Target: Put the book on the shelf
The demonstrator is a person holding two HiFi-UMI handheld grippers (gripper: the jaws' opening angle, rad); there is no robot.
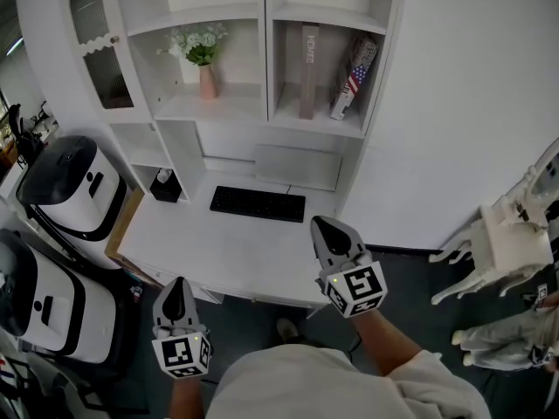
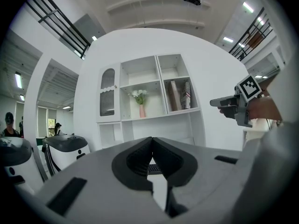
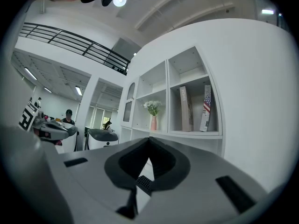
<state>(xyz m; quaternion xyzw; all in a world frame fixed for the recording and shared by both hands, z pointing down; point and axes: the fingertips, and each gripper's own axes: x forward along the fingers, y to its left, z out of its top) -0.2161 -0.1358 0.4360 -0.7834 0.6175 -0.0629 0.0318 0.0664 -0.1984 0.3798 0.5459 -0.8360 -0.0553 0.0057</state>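
Two in right cubby (image 1: 288, 116): tan book (image 1: 308, 70) upright, flag-cover book (image 1: 353, 78) leaning.
Left cubby (image 1: 240, 68): vase (image 1: 207, 82) with flowers (image 1: 199, 44).
Left gripper (image 1: 178, 285), right gripper (image 1: 326, 225): jaws together, empty.

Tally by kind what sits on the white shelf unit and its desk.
Books: 2, the upright book and the leaning flag-cover book
Flower vase: 1
Keyboard: 1
Black box: 1
Total: 5

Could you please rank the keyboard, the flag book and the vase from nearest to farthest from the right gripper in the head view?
1. Keyboard, on the desk, just left of the right gripper.
2. Flag book, in the right compartment of the shelf.
3. Vase, in its left compartment.
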